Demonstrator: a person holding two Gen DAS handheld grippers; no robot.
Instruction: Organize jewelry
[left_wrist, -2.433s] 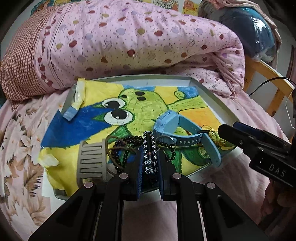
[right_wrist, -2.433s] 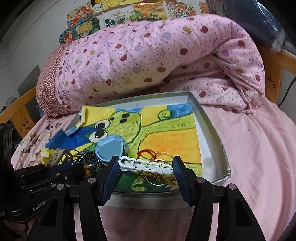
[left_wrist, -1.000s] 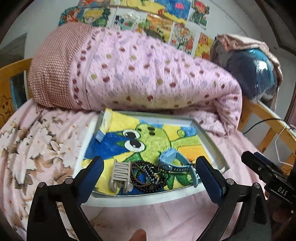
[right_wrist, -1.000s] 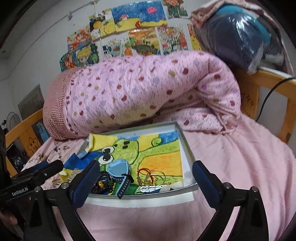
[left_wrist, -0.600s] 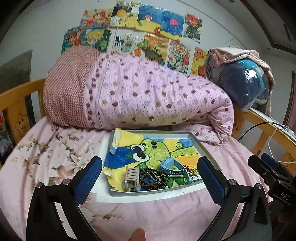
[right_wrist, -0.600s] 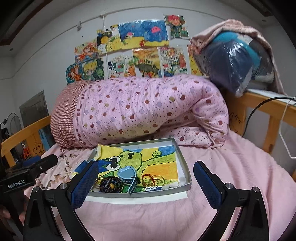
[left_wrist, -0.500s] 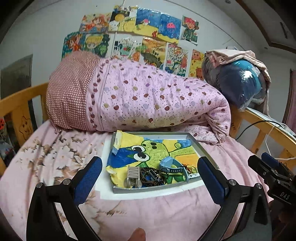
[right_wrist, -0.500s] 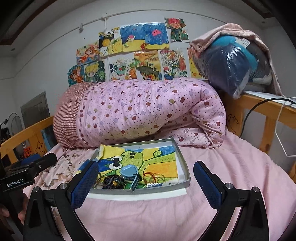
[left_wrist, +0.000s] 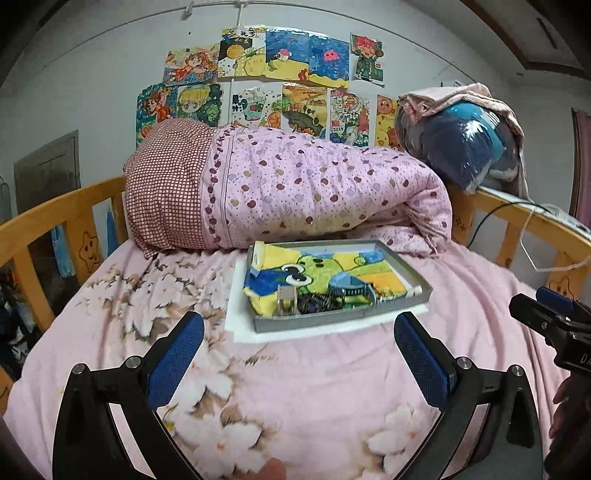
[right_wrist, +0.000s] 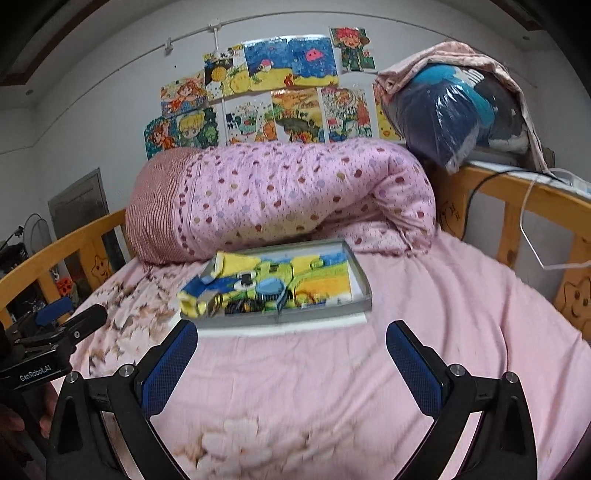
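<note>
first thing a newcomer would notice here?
The rolled pink quilt across the back of the bed, under a wall of bright drawings. In front of it lies a grey tray lined with a cartoon picture, jewelry heaped at its near edge. Both hand-held grippers, left and right, are open and empty.

"GenRobot.AI" stands on the left tongs (right_wrist: 40, 371) body; the right tongs (left_wrist: 554, 325) show "D…" (cut off, perhaps "DAS").

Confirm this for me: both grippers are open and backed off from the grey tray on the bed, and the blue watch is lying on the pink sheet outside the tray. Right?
Not quite. Both the left gripper and the right gripper are open and clear of the grey tray, but the left wrist view shows the blue watch lying inside the tray, on the cartoon drawing, not on the pink sheet.
</note>
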